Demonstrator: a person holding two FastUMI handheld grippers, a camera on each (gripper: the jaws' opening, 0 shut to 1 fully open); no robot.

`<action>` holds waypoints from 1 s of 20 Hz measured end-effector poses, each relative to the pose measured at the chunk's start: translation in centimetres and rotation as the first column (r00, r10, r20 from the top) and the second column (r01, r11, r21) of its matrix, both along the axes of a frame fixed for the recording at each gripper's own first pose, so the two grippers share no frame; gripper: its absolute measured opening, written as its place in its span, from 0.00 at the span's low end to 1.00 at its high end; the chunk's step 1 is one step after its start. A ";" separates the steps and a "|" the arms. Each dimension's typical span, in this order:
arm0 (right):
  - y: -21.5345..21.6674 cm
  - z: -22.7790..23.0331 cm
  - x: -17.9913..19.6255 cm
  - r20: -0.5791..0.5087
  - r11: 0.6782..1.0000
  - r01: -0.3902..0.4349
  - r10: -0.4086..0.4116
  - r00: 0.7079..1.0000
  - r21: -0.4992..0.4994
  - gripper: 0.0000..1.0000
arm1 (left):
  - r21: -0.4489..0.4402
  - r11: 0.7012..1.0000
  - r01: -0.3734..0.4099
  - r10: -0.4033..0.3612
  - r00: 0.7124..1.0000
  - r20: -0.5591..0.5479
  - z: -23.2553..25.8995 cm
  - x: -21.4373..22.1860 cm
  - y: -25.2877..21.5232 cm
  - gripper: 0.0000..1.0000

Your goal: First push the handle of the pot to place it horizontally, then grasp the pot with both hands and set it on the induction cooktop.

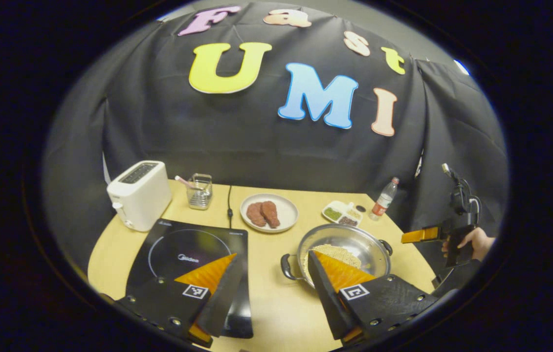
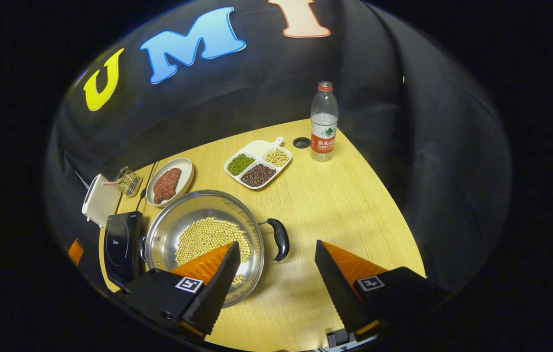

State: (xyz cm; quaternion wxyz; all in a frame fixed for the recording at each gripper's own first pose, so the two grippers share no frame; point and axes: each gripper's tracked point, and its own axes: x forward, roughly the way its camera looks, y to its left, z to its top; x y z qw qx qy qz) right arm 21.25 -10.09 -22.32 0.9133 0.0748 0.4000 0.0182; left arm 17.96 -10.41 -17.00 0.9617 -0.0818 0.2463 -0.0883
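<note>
A steel pot (image 1: 362,240) (image 2: 193,208) with pale beans in it stands on the wooden table (image 1: 276,303), right of the black induction cooktop (image 1: 186,249) (image 2: 119,243). It has two black handles, one toward the cooktop (image 1: 287,267) (image 2: 143,247) and one on the far side (image 1: 387,247) (image 2: 280,238). My left gripper (image 1: 273,255) hovers open above the table, one finger over the cooktop, the other over the pot's near rim. My right gripper (image 2: 276,246) is open, its fingertips either side of the pot's right handle from above. In the left gripper view a hand (image 1: 476,242) holds the right gripper (image 1: 425,234) off the table's right edge.
Along the back stand a white toaster (image 1: 139,193), a wire basket (image 1: 199,190), a plate of meat (image 1: 269,212) (image 2: 168,182), a divided dish of beans (image 1: 342,213) (image 2: 257,164) and a water bottle (image 1: 384,199) (image 2: 323,122). A black cable (image 1: 230,200) runs behind the cooktop.
</note>
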 end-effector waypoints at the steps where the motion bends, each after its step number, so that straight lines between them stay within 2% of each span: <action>1: 0.1 -0.2 0.3 -0.004 1.000 -0.009 0.009 1.000 0.008 0.98 | -0.015 1.000 0.022 -0.023 0.999 -0.027 -1.2 0.8 -1.0 0.82; 5: 0.1 -1.8 1.8 -0.037 0.998 -0.049 0.050 0.998 0.026 0.98 | -0.063 0.997 0.038 -0.046 0.991 -0.128 -5.5 3.2 -3.5 0.80; 7: 0.0 -2.9 2.4 -0.055 0.997 -0.070 0.072 0.996 0.027 0.98 | -0.067 0.997 0.030 -0.042 0.984 -0.174 -7.7 4.5 -4.2 0.82; 11: 0.0 -5.1 3.6 -0.091 0.994 -0.106 0.109 0.990 0.031 0.98 | -0.087 0.995 0.049 -0.071 0.961 -0.268 -12.2 6.0 -6.2 0.82; 16: 0.8 -7.3 4.8 -0.145 0.987 -0.132 0.144 0.979 0.092 0.98 | -0.119 0.993 -0.011 -0.032 0.934 -0.355 -17.0 8.1 -7.6 0.83; 20: 1.5 -9.3 4.9 -0.185 0.982 -0.171 0.184 0.965 0.084 0.98 | -0.108 0.994 -0.021 -0.022 0.925 -0.378 -18.7 9.3 -7.8 0.83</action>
